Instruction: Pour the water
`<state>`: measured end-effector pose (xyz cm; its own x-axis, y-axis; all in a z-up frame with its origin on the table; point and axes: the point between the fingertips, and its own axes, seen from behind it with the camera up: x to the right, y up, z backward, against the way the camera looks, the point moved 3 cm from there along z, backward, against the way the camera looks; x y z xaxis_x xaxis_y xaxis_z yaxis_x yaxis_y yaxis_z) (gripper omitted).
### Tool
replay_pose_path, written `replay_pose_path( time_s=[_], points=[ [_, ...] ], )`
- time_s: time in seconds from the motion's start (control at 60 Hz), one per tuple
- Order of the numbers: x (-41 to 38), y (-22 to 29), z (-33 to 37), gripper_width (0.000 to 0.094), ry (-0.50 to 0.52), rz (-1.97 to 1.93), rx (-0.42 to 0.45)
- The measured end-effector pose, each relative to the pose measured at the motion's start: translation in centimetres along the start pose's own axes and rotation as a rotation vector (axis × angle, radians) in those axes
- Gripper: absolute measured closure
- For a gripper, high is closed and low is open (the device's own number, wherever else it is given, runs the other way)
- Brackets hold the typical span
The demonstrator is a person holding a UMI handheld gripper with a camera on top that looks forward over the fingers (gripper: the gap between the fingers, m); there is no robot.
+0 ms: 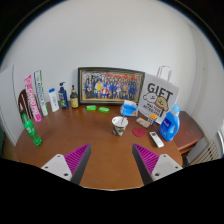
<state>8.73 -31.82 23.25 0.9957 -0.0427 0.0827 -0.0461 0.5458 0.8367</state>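
Observation:
A small patterned cup [119, 125] stands on the round wooden table [95, 145], well beyond my fingers and slightly right of the middle. A blue pitcher-like container [171, 123] with a white lid sits at the table's right side. My gripper [112, 162] hovers above the near part of the table, open wide, with nothing between its magenta pads [72, 160]. Only bare wood lies between the fingers.
At the back left stand several bottles [62, 96] and tall pink and green packages [31, 97]. A framed photo [110, 85] leans on the wall. A white gift bag [160, 98], a blue box [129, 107] and a remote [157, 139] sit to the right.

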Motion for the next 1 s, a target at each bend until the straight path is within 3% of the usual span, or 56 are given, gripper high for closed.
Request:
replay_pose_path(
  time_s=[0.3, 0.733, 1.0],
  points=[
    [-8.7, -1.9, 0.6, 0.0076, 0.076, 0.033, 0.0],
    [-35.9, -5.6, -3.3, 0.0083, 0.244, 0.049, 0.079],
    [-45.3, -3.1, -10.5, 0.0079, 0.213, 0.012, 0.184]
  ],
)
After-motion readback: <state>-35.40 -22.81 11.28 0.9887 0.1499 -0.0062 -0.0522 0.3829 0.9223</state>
